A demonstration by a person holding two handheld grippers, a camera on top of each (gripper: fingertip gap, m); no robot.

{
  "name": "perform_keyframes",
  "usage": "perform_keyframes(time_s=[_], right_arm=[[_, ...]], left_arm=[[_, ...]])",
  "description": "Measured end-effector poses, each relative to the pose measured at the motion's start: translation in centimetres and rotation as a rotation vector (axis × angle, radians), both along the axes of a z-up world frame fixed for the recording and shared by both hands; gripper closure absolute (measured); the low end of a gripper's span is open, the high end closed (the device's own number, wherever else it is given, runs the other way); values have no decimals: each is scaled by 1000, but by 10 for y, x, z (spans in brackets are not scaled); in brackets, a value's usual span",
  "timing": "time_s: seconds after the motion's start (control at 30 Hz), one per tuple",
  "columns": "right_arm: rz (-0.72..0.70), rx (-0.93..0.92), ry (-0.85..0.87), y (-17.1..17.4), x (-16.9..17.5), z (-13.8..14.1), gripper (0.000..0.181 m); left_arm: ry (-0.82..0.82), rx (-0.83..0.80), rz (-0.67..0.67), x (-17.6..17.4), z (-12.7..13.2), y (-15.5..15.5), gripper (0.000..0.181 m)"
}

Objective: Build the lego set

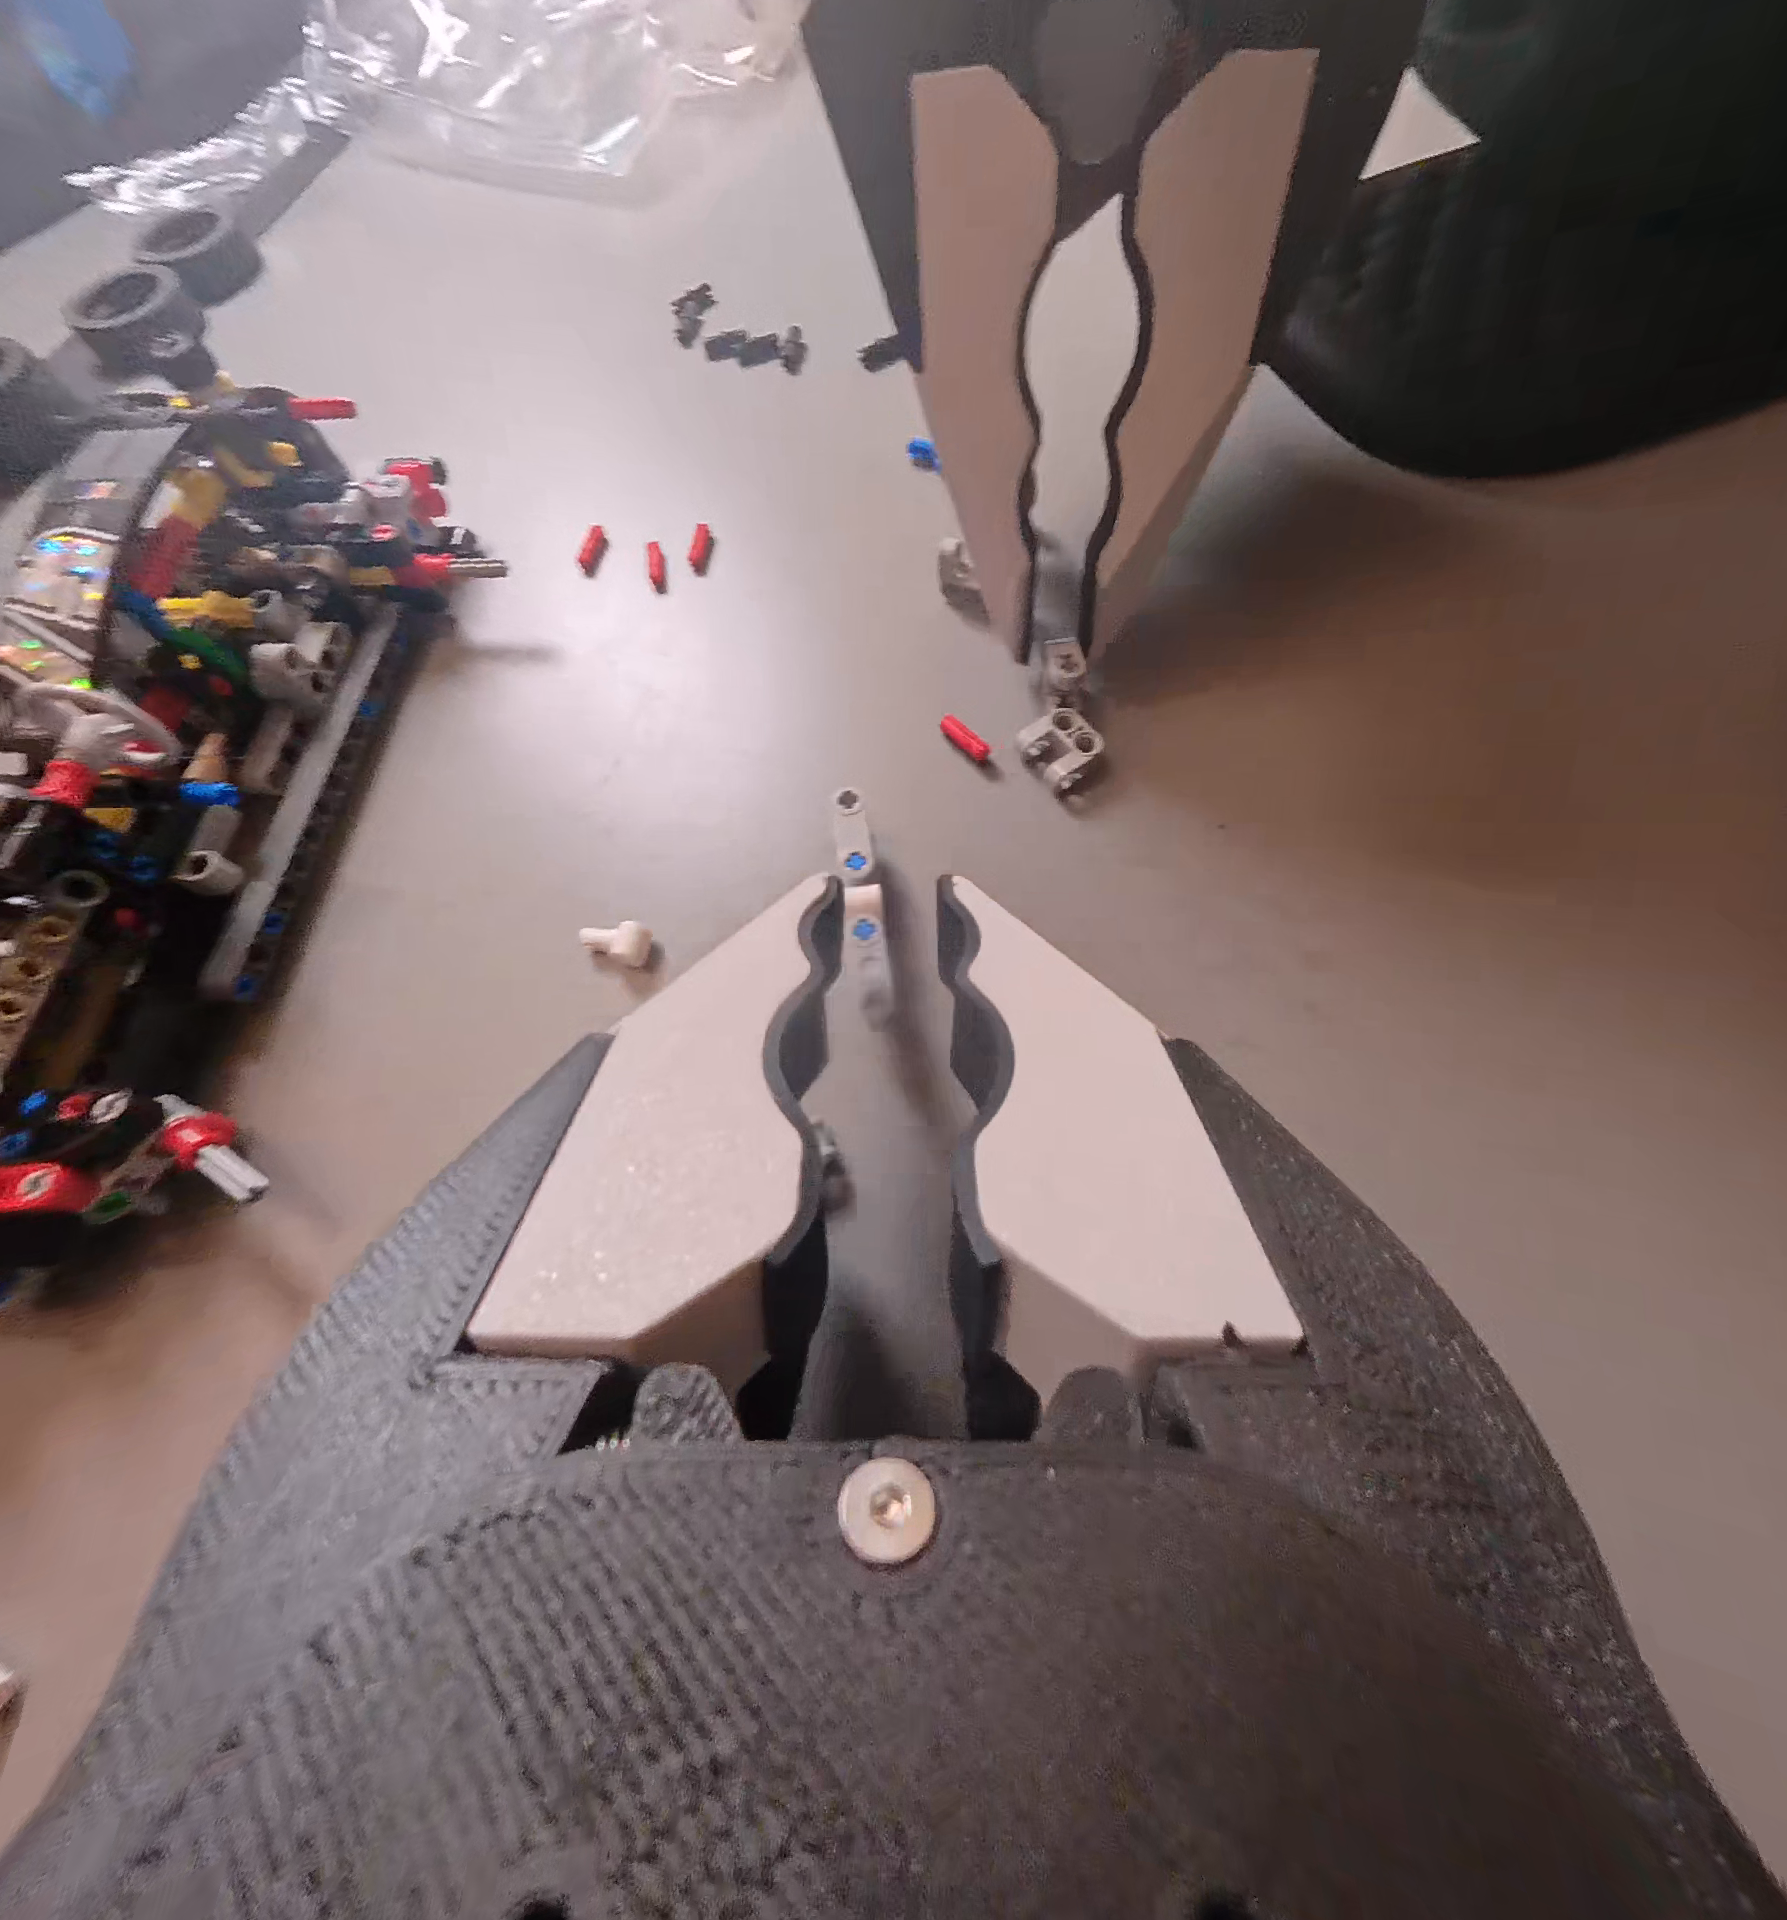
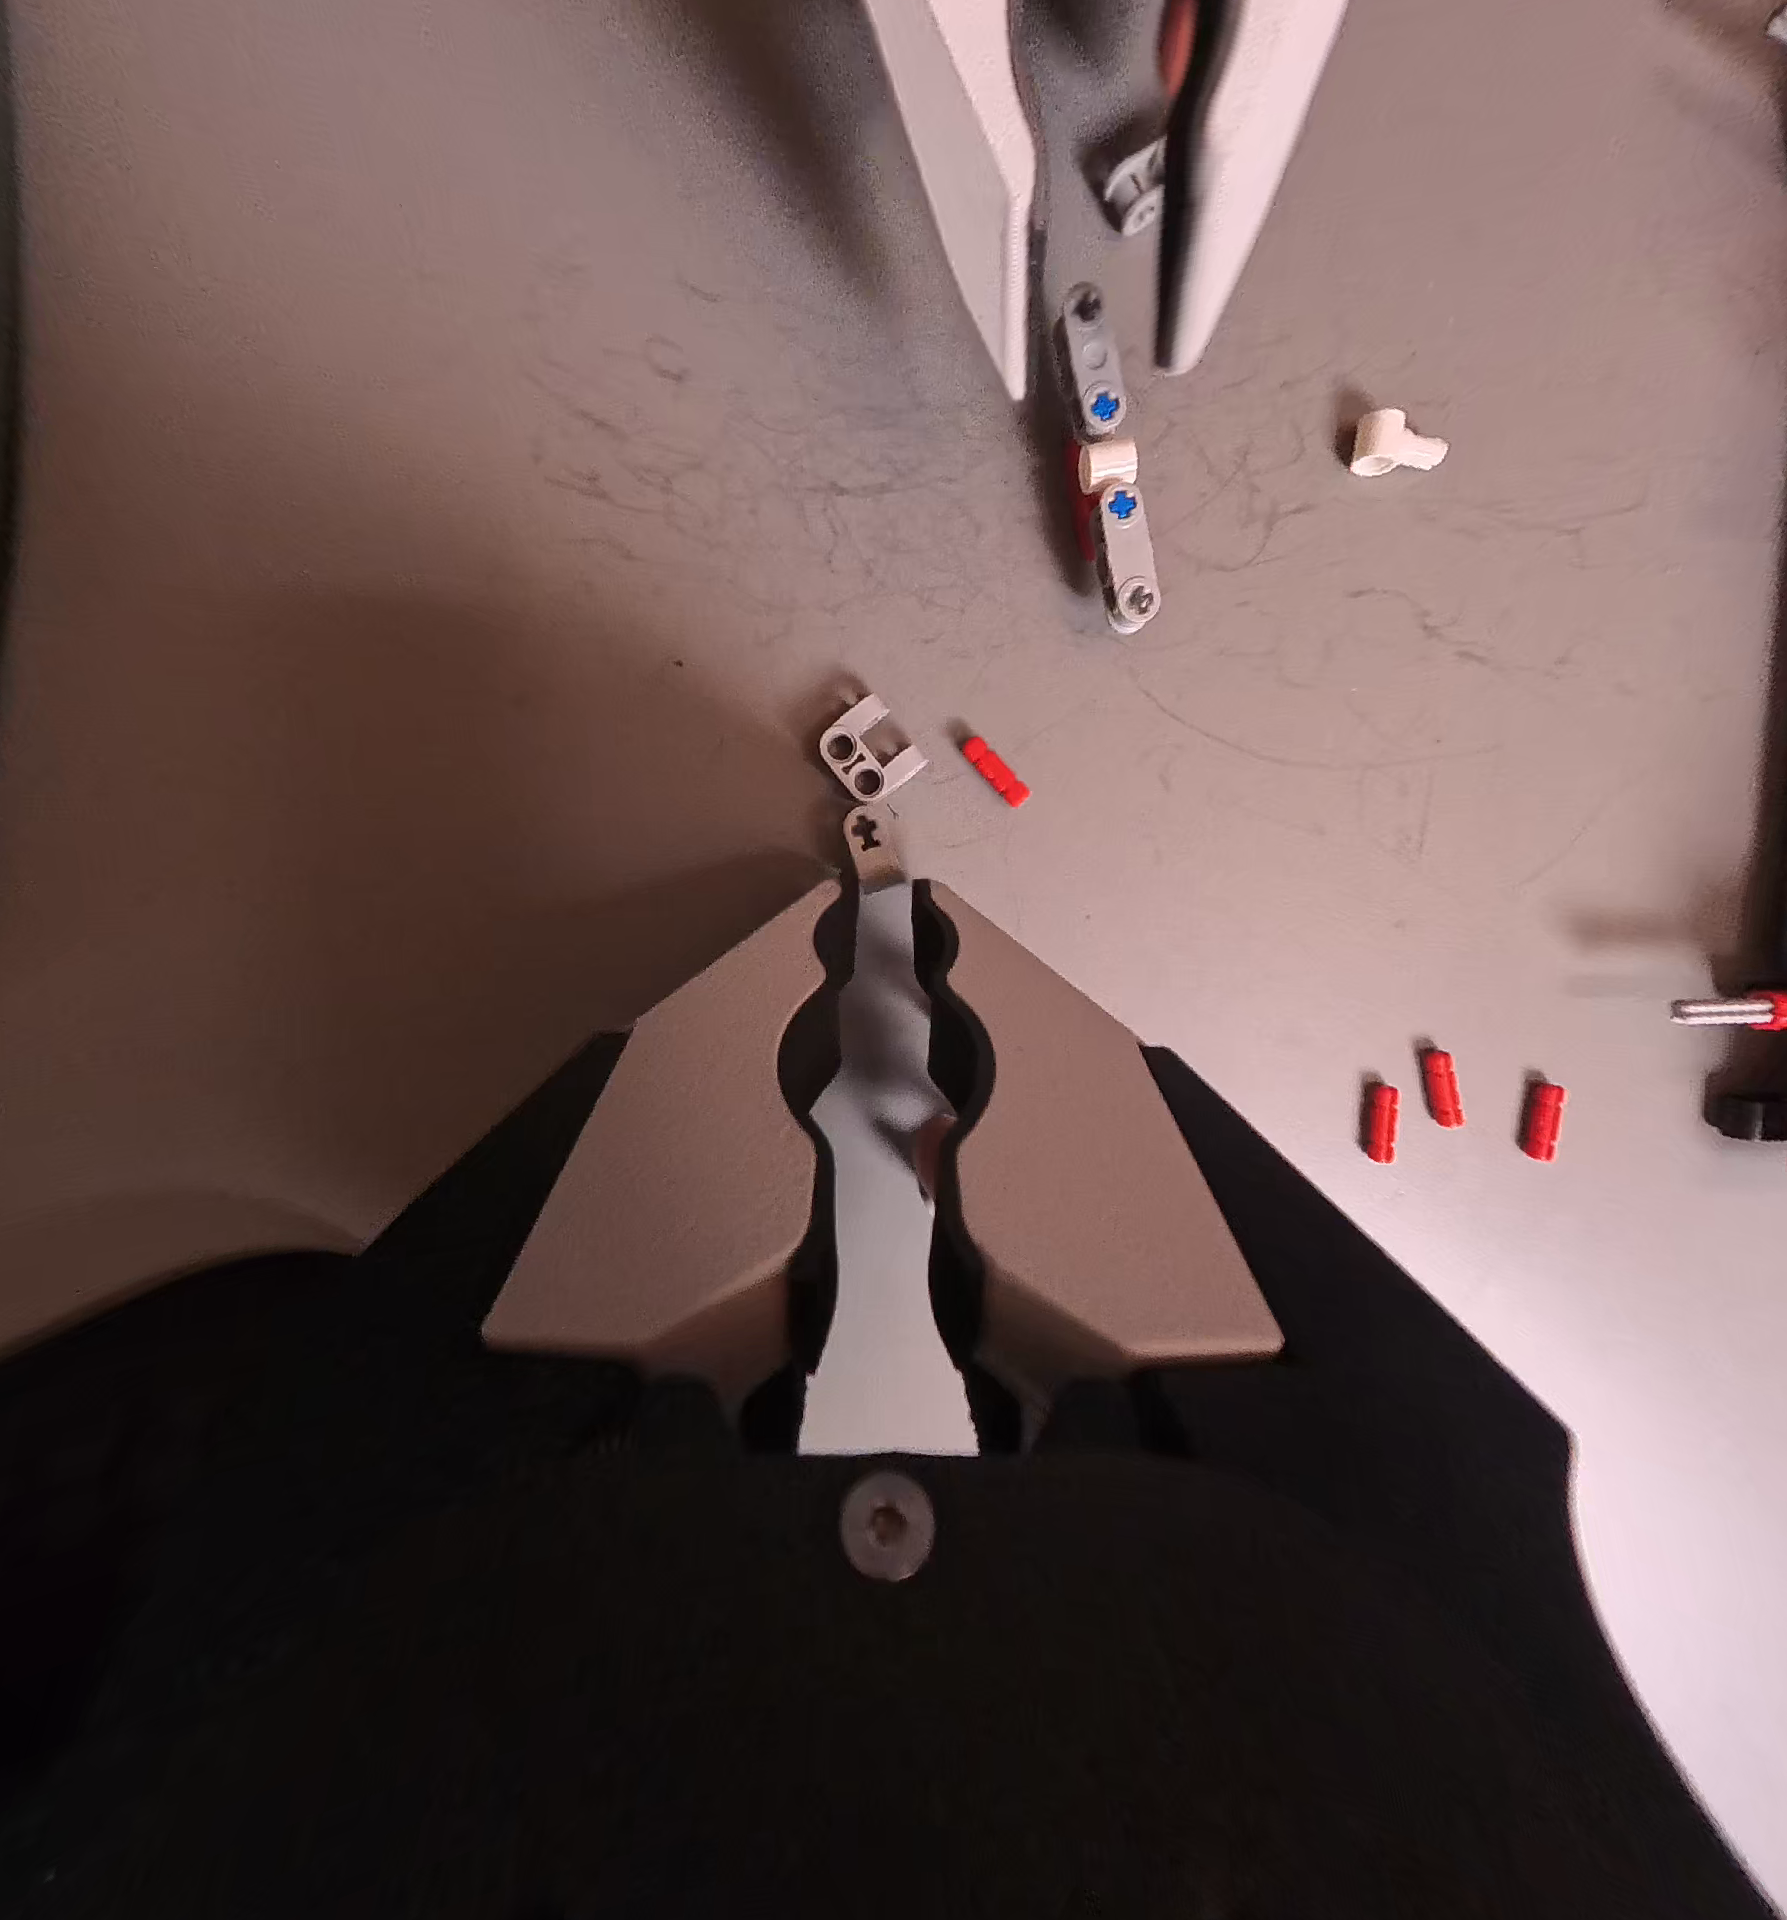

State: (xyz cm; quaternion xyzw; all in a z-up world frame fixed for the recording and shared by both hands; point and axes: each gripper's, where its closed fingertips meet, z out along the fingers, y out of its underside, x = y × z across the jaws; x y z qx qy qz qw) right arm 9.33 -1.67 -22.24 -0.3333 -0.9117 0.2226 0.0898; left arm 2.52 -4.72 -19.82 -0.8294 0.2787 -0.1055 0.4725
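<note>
A small grey link assembly (image 1: 856, 860) with blue pins lies on the table, its near end between my left gripper's (image 1: 884, 883) open fingertips, untouched as far as I can see. It also shows in the right wrist view (image 2: 1107, 468), with a white bush and a red part in its middle. My left gripper (image 2: 1097, 379) is open there too. My right gripper (image 2: 884, 888) is shut on a small grey piece with a cross hole (image 2: 871, 844), tips low over the table. In the left wrist view the right gripper (image 1: 1055, 649) stands opposite mine, pointing down.
A grey two-hole connector (image 2: 868, 753) and a red pin (image 2: 995, 771) lie just ahead of the right gripper. Three red pins (image 1: 650, 556), a white connector (image 1: 619, 940), the part-built model (image 1: 141, 727), black tyres (image 1: 141, 312), plastic bags (image 1: 515, 94) and dark small parts (image 1: 743, 338) lie around. Some 8 centimetres of space lies between my two pairs of fingers.
</note>
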Motion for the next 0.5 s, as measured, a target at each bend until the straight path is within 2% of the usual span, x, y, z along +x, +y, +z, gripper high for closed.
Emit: perform_keyframes(time_s=[0.1,0.2,0.33,0.47,0.5], right_arm=[[7,-20,19,-2,0,5,181],[-22,-43,75,5,-5,19,181],[-29,-33,96,9,-6,21,181],[-35,-20,89,8,-11,13,181],[-41,-17,91,8,-13,13,181]], left_arm=[[30,-31,32,-7,-7,2,154],[67,-82,29,-6,-18,5,150],[150,-68,20,-4,-21,11,155],[200,-51,2,-4,-23,10,175],[209,-45,2,-6,-23,11,175]])
